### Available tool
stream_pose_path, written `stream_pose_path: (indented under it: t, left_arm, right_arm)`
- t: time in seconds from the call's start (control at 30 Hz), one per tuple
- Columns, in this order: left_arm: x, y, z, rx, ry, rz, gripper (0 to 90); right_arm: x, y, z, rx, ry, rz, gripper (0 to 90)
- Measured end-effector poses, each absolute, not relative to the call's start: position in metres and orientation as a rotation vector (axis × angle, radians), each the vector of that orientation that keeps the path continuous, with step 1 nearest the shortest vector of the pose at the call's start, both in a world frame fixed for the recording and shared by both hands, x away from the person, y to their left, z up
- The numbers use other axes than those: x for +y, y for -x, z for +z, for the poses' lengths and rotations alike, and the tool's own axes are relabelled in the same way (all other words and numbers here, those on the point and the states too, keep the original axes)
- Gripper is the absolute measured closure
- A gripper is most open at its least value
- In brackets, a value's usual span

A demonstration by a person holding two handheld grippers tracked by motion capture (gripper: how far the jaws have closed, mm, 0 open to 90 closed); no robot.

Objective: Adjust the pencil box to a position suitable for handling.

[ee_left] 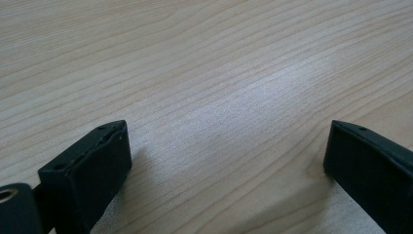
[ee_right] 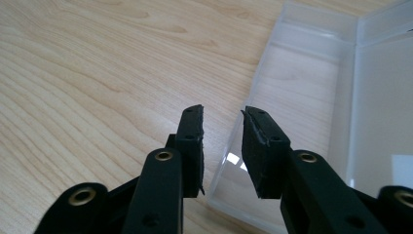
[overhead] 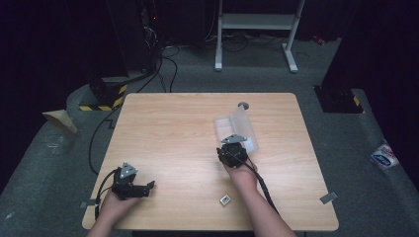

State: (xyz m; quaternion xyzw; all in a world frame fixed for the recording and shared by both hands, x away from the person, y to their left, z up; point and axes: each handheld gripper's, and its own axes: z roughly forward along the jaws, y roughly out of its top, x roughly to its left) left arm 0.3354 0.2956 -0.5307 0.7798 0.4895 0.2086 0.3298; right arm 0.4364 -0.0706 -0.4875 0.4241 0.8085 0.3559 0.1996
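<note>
Wood-grain counter (overhead: 173, 128), rectangular with rounded corners, bearing a clear plastic box (overhead: 236, 129) of thin, glossy walls with its lid raised. Right gripper (overhead: 233, 148) stands at the box's near edge; in the right gripper view its black, flat-padded jaws straddle the near wall of the box (ee_right: 311, 97) with a narrow gap, and contact cannot be told. Left gripper (overhead: 148, 186) rests well apart from the box, near the counter's front left corner, jaws spread wide over bare wood. Small white rectangular block (overhead: 225, 199) lies near the counter's front edge, nearer the person than the box.
</note>
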Motion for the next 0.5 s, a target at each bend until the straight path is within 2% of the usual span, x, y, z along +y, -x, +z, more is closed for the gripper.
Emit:
stream_pose_path:
  t: [0.5]
  left_arm:
    - [0.296, -0.335, -0.531, 1.280, -2.040, 0.546, 3.7]
  right_arm:
    - [-0.070, -0.437, -0.506, 2.276, -1.237, 0.945, 77.3]
